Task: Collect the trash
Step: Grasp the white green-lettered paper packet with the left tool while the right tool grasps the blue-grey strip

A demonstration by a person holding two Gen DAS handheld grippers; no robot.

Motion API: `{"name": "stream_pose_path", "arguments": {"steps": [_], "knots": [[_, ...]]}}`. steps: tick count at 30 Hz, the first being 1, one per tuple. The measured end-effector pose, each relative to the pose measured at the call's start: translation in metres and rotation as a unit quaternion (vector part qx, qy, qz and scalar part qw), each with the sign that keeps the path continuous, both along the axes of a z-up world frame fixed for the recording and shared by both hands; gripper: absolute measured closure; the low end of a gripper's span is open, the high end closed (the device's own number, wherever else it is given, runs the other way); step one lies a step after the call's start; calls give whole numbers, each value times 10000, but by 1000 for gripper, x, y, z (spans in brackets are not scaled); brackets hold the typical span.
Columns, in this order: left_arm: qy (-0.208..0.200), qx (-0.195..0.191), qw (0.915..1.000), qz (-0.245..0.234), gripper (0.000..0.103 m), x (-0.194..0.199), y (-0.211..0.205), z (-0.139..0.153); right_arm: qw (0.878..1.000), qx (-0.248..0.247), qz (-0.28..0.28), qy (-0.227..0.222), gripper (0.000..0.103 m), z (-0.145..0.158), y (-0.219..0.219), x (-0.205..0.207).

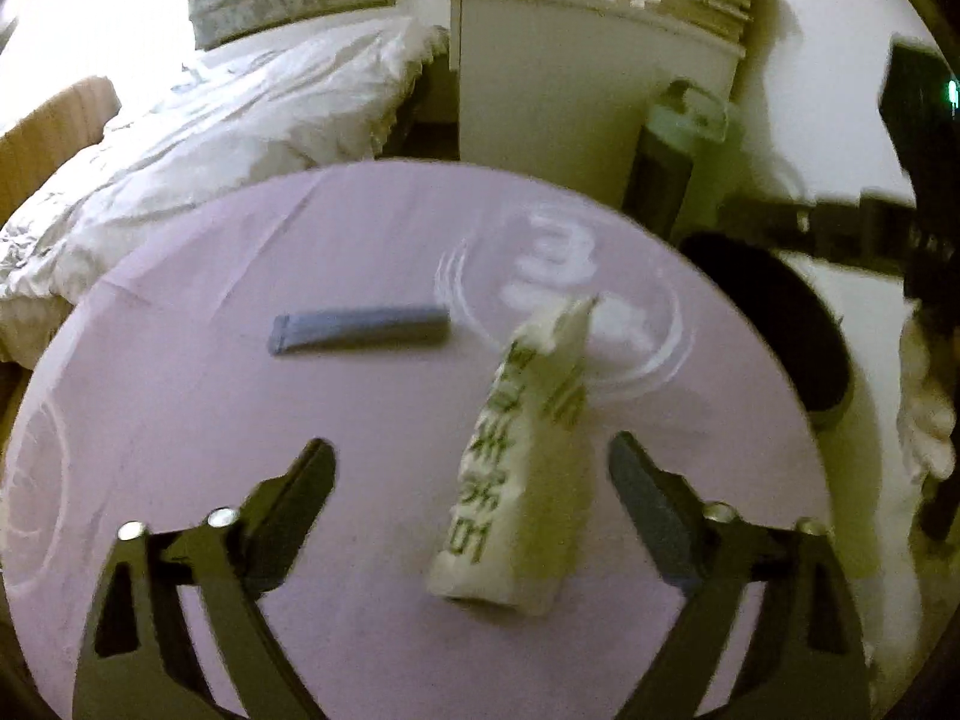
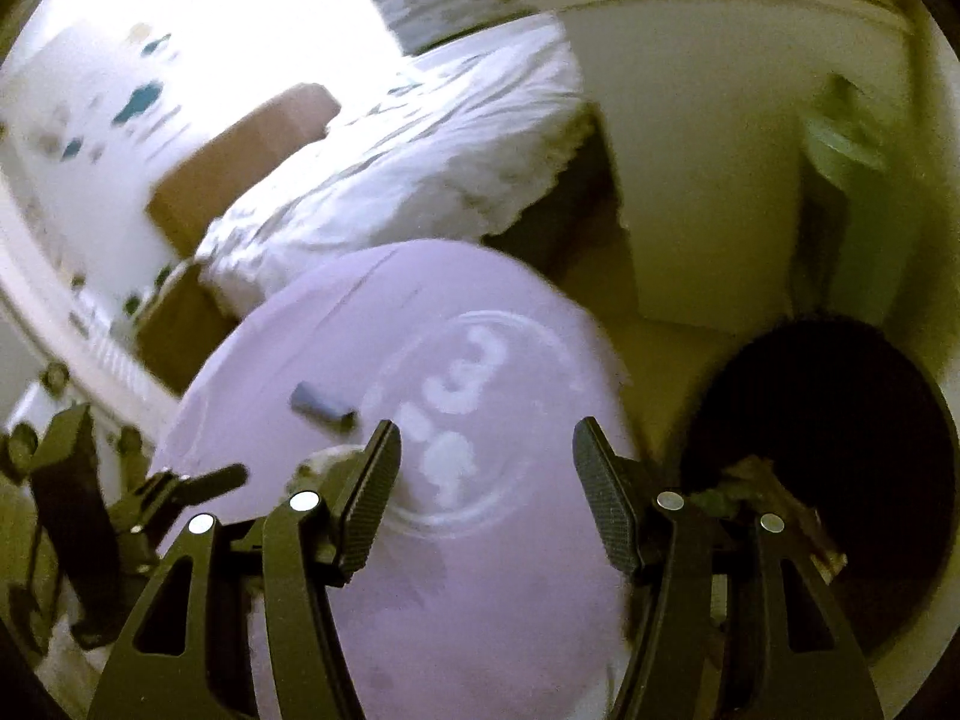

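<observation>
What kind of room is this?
Most likely a bedroom: a bed with a rumpled white duvet, a white cabinet beside it, and a round table with a purple cloth.

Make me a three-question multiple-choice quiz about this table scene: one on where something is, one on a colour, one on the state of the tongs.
1. Where does the white packet lie?
A. on the bed
B. on the table, between the left tongs' fingers
C. in the bin

2. What colour is the tablecloth?
A. lilac
B. red
C. black

3. How are the right tongs?
A. shut on the packet
B. shut on the blue stick
C. open, holding nothing

Answers:
1 B, the packet sits on the cloth between the spread fingers.
2 A, the cloth is pale purple.
3 C, only cloth shows between the fingers; the blue stick lies apart.
</observation>
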State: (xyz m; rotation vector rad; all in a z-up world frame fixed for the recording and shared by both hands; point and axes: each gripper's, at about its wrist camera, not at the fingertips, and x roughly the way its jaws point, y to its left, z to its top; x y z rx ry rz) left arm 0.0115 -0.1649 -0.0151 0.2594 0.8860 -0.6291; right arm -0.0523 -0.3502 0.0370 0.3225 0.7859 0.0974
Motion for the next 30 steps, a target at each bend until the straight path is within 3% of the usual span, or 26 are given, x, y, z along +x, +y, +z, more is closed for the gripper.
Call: {"name": "stream_pose_path", "arguments": {"steps": [1, 7, 13, 19, 30], "knots": [[134, -9, 9999, -35, 40, 4, 2, -5, 9998, -97, 161, 37, 43, 0, 12, 9], [396, -468, 9981, -112, 75, 13, 20, -10, 9965, -442, 697, 155, 43, -4, 55, 46], [386, -585, 9975, 135, 79, 9, 48, -10, 9905, -753, 1131, 219, 43, -8, 91, 84], [384, -744, 9939, 723, 79, 9, 99, -3, 9797, -992, 1669, 497, 43, -30, 130, 119], [276, -827, 9880, 1271, 79, -8, 141, 7, 9742, -541, 2017, 858, 43, -52, 206, 167]]}}
